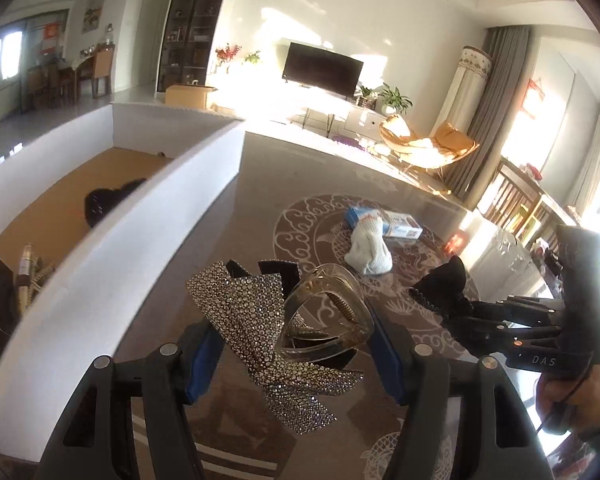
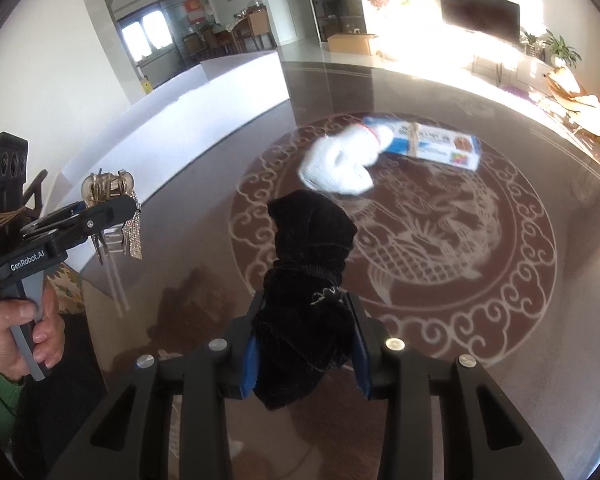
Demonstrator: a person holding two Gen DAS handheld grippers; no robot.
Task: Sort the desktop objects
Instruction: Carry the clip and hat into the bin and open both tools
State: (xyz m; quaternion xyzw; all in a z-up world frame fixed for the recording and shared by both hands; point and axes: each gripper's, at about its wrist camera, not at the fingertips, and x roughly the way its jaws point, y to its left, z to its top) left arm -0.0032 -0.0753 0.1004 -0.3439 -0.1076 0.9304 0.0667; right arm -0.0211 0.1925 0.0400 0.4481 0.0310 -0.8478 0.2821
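My left gripper (image 1: 296, 356) is shut on two hair clips held together above the table: a rhinestone bow clip (image 1: 240, 312) and a clear amber claw clip (image 1: 332, 320). The same gripper (image 2: 128, 204) shows at the left of the right wrist view, with the clear clip (image 2: 108, 188) sticking up from its tips. My right gripper (image 2: 306, 336) is shut on a rolled black sock (image 2: 312, 240), lifted off the table. The left wrist view catches that gripper (image 1: 432, 300) and the black sock (image 1: 444, 280) at the right.
A white-walled box (image 1: 140, 240) with a brown floor stands along the left and holds a dark object (image 1: 108, 204) and several items. On the dark dragon-patterned glass table (image 2: 420, 240) lie a white sock (image 2: 336, 164) and a blue packet (image 2: 432, 144).
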